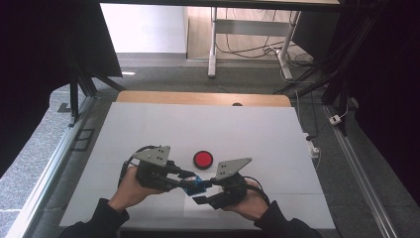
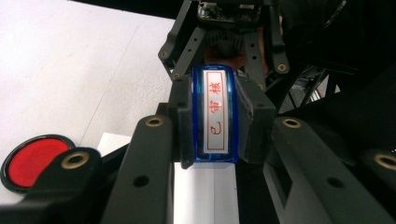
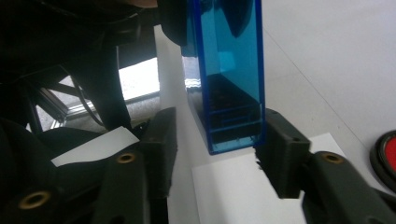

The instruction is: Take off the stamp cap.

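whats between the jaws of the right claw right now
The lower end of the blue stamp, seen in the right gripper view. One pad touches its edge; a gap remains on the other side. The left claw grips its other end.

Floor: grey carpet (image 1: 163, 79) all round, worn pale at the left.
Table: white top (image 1: 198, 129), wooden edge (image 1: 198, 97) at the far side.
Beyond: white desk legs (image 1: 213, 44), cables (image 1: 247, 49) tangled beneath.
Sides: black curtains (image 1: 29, 59).

The high view looks forward and down over the white table (image 1: 198, 124) from the person's side. Each gripper view sits close behind its own jaws, facing the other; both share the blue stamp (image 2: 215, 114) and red ink pad (image 2: 32, 158).
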A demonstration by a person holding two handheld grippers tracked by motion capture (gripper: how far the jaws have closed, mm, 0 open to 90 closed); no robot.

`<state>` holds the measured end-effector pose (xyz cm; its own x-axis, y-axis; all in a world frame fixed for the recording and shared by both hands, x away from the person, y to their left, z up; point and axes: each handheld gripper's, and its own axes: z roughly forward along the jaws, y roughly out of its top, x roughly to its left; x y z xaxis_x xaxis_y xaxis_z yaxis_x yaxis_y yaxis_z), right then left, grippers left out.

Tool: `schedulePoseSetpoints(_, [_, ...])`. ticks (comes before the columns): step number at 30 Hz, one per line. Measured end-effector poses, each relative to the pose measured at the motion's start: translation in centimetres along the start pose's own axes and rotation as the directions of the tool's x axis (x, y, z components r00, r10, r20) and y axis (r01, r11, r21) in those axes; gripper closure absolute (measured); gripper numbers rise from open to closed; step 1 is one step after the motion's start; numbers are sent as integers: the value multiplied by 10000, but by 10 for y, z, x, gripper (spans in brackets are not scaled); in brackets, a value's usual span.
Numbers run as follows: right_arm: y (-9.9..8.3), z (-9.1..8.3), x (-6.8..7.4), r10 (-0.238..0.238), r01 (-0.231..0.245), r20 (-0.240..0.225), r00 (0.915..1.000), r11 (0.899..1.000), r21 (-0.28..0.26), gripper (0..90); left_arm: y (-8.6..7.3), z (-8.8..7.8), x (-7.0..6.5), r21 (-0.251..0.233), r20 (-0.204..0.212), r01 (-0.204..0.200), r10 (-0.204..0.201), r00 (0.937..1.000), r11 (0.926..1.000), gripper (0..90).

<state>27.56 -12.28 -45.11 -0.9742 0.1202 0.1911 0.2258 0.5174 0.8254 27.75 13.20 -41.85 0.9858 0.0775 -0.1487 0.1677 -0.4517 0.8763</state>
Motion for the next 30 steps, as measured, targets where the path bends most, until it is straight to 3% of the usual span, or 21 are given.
schedulePoseSetpoints(15, [2,-1,-1,-197,187,-581,9981,9997,-180,680,0,-1,-3,-295,329,-615,625,9975,9977,704])
schedulePoseSetpoints(19, [1,-1,-2,-38,27,-795,9968,9999,-141,688,0,-1,-3,-376,337,-631,644,9974,9973,705])
schedulePoseSetpoints(22, [1,-2,-4,502,-529,-1078,9929,9984,-222,692,1,-3,-5,-432,217,-708,717,9972,9966,706])
schedulePoseSetpoints(26, [0,-1,-6,793,-816,-1247,9890,9966,-136,693,2,-2,-8,-169,6,-988,988,9951,9950,706])
schedulePoseSetpoints(30, [1,-1,-5,461,-448,-1008,9938,9989,150,694,2,0,-8,116,-16,-1101,1101,9939,9939,707])
